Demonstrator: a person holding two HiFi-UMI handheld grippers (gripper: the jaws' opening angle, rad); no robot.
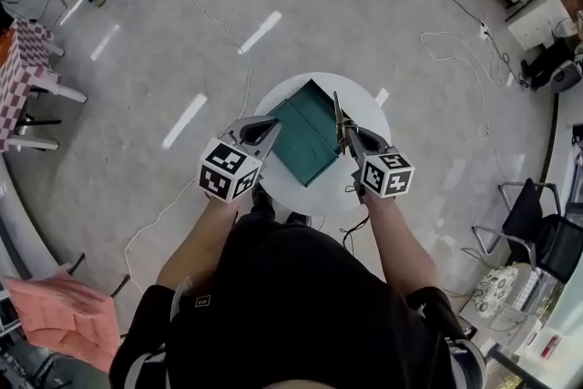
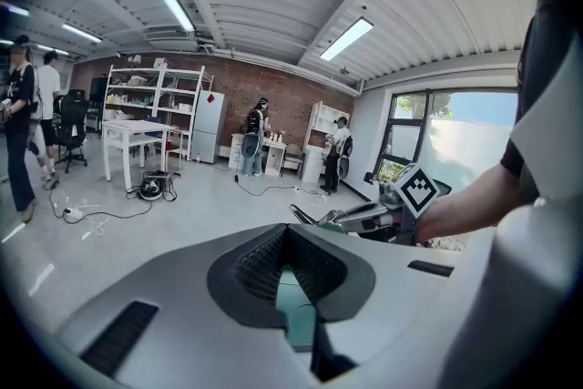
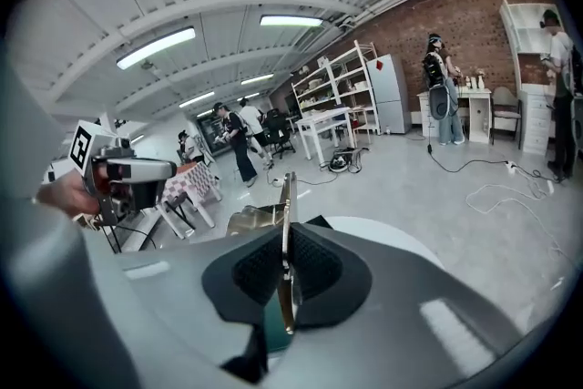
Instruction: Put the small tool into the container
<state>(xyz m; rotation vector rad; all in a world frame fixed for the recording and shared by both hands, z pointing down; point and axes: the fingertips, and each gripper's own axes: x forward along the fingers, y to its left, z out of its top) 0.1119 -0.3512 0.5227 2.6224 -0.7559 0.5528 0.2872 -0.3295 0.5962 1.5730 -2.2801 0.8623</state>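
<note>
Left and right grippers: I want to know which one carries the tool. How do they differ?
The right gripper has its jaws shut on the small tool, a thin metal piece standing edge-on; the left gripper has its jaws together on nothing. The right gripper sits right of the green container, the left gripper left of it. Both point toward it.

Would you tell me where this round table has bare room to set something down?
Bare white shows at the table's far right rim, beyond the right gripper and its metal tool, and along the near edge between the grippers. The centre is crowded: the green container fills it, left gripper at its left edge.
</note>
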